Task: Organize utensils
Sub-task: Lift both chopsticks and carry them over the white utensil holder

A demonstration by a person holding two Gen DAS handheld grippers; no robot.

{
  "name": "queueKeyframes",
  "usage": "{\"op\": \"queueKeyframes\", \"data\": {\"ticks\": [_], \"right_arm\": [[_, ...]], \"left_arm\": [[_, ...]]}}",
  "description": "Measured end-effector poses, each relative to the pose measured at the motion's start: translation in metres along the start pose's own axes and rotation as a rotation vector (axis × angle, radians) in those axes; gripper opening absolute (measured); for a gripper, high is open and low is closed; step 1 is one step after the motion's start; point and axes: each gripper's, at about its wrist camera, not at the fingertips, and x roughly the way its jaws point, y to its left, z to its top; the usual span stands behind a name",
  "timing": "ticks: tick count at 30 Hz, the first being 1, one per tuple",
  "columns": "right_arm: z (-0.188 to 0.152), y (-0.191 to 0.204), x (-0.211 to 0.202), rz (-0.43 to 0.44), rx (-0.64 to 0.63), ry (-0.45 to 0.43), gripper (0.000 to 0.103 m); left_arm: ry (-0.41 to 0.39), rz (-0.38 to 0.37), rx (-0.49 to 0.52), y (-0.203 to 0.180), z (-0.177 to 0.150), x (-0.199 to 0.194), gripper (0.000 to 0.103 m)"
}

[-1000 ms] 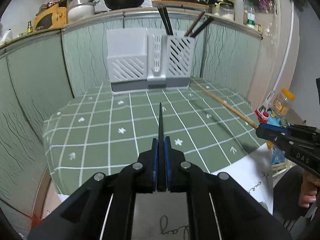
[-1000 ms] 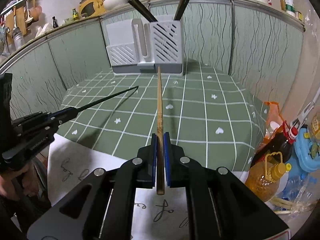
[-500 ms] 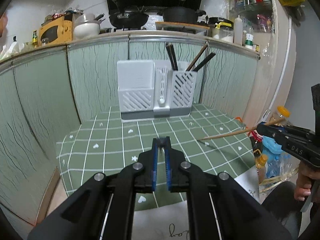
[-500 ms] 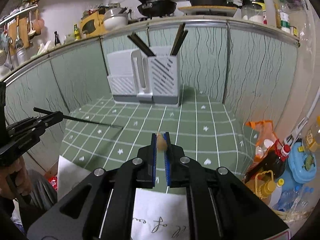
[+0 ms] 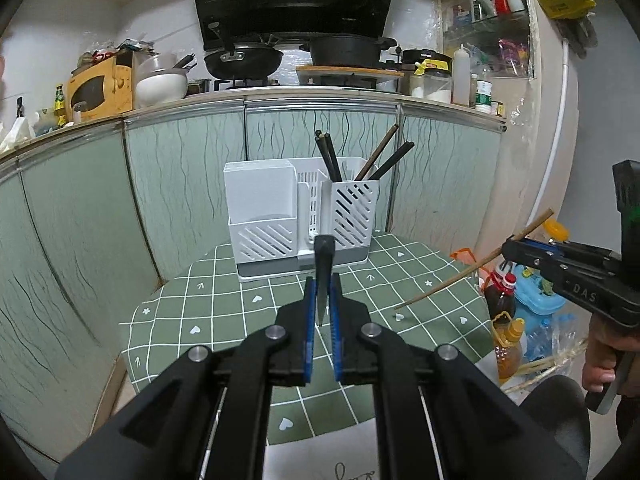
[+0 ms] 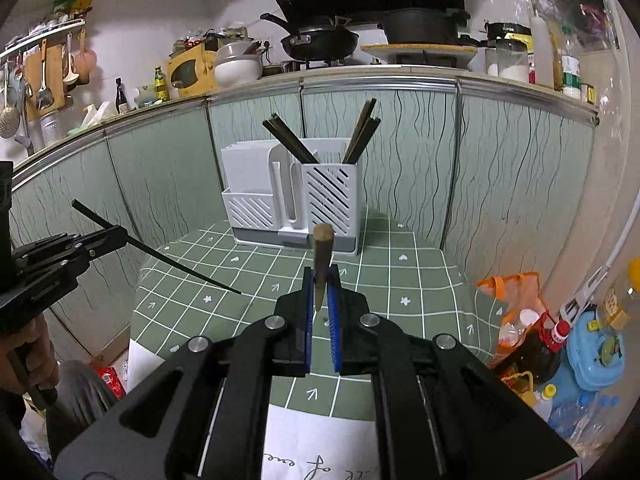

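The left gripper (image 5: 322, 312) has its jaws tight on a black chopstick (image 5: 323, 264). The right gripper (image 6: 320, 308) has its jaws tight on a wooden chopstick (image 6: 322, 256). Past both jaws stands the white holder (image 5: 296, 220) on the bench (image 5: 224, 312), with nothing between.

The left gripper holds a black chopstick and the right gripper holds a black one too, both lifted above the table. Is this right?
Not quite. The right gripper holds a brown wooden chopstick, as the right wrist view shows. The left gripper does hold a black chopstick.

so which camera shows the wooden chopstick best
The left wrist view: the wooden chopstick shows side-on along nearly its whole length, clamped in the right gripper. The right wrist view sees it only end-on.
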Motion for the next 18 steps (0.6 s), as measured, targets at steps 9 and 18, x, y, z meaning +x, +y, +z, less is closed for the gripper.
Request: {"op": "queueKeyframes", "data": {"ticks": [9,18], "right_arm": [[0.005,0.004,-0.003,0.006,-0.008,-0.007,0.007],[0.024,0.006,-0.007,0.006,-0.022,-0.031,0.007]], "left_arm": [[0.008,-0.010,0.008,0.001,0.004,-0.001,0.006],[-0.013,-0.023,0.007,0.002,0.025,-0.001,0.006]]}}
